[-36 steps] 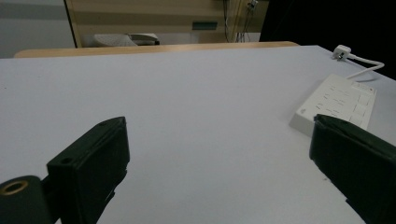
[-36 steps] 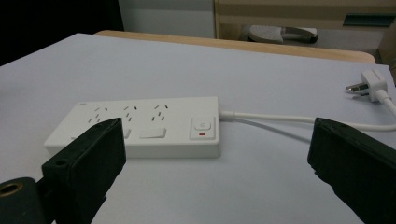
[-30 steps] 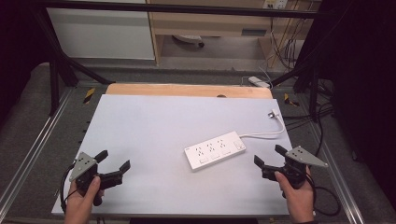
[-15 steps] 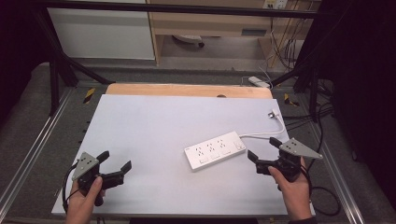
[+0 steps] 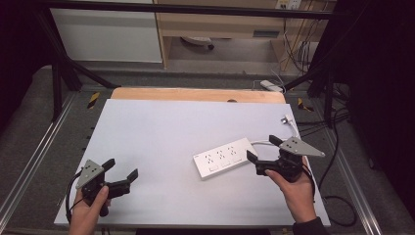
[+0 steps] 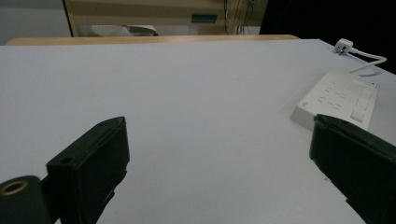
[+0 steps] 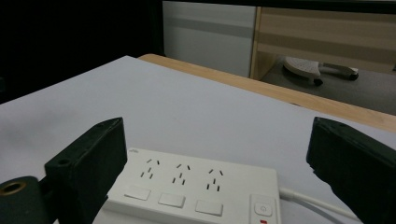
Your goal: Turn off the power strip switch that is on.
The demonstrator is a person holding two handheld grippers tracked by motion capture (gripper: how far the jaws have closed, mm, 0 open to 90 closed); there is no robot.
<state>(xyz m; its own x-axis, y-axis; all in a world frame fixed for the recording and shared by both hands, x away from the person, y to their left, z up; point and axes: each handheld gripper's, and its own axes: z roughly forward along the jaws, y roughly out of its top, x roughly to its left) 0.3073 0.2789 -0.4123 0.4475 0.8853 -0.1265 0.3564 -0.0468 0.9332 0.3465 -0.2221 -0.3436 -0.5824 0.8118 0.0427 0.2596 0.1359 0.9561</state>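
A white power strip (image 5: pixel 222 157) with three sockets and switches lies on the white table (image 5: pixel 161 137), right of centre. Its white cable (image 5: pixel 262 142) curves to a plug (image 5: pixel 288 119) near the far right edge. My right gripper (image 5: pixel 263 148) is open just off the strip's right end, its jaws on either side of the cable outlet. In the right gripper view the power strip (image 7: pixel 196 186) lies close below and between the wide-apart jaws. My left gripper (image 5: pixel 121 168) rests open near the front left corner, holding nothing. The left gripper view has the power strip (image 6: pixel 341 95) and plug (image 6: pixel 344 45) far to the right.
A wooden board (image 5: pixel 195 94) borders the table's far edge. Metal rails (image 5: pixel 34 161) run along both sides. Cables (image 5: pixel 337 147) hang off the right side, and a white adapter (image 5: pixel 270 85) lies on the floor beyond. A chair base (image 5: pixel 198 43) stands farther back.
My right gripper has moved left and slightly away from the person, closing in on the power strip's right end. The left gripper has barely shifted. The strip has not moved.
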